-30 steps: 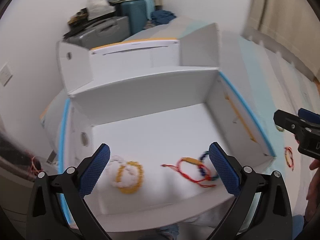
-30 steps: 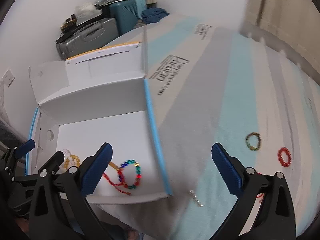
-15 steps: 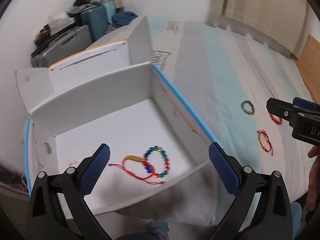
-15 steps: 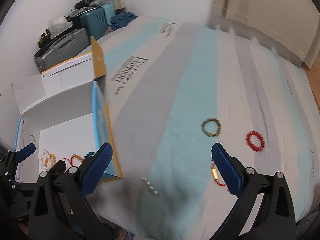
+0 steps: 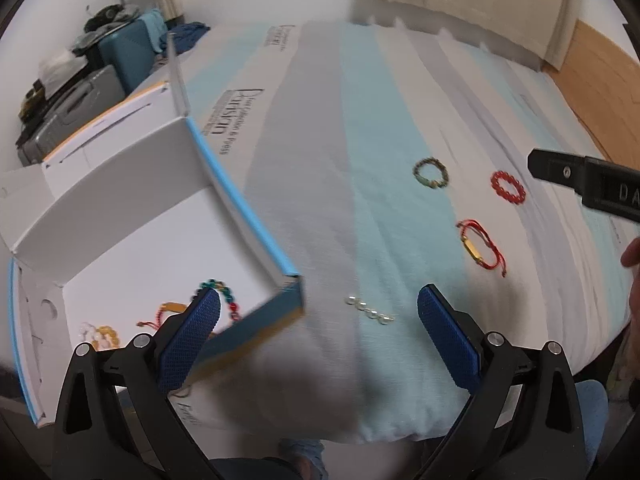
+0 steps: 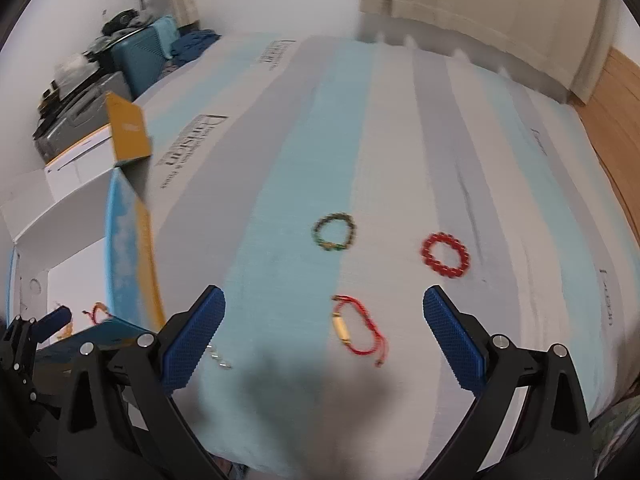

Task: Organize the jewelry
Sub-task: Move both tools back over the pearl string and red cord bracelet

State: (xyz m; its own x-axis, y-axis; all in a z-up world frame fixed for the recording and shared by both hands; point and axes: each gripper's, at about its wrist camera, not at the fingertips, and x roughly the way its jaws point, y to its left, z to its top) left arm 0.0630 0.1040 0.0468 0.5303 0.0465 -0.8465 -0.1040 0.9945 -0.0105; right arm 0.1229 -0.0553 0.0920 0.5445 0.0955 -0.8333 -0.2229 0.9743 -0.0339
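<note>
Inside white box (image 5: 120,240) — beaded bracelets (image 5: 218,292), red cord bracelet (image 5: 160,314)

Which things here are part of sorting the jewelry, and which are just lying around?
Part of the job: white box, red bead bracelet, dark bead bracelet, red cord bracelet, small silver chain.

Lying about: suitcases, blue cloth.

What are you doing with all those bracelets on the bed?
A person is sorting jewelry into a white box with two hand-held grippers. A few bracelets already lie in the box. On the bed are a red bead bracelet, a dark bead bracelet, a red cord bracelet and a small silver chain. The left gripper and right gripper are open and hold nothing.
</note>
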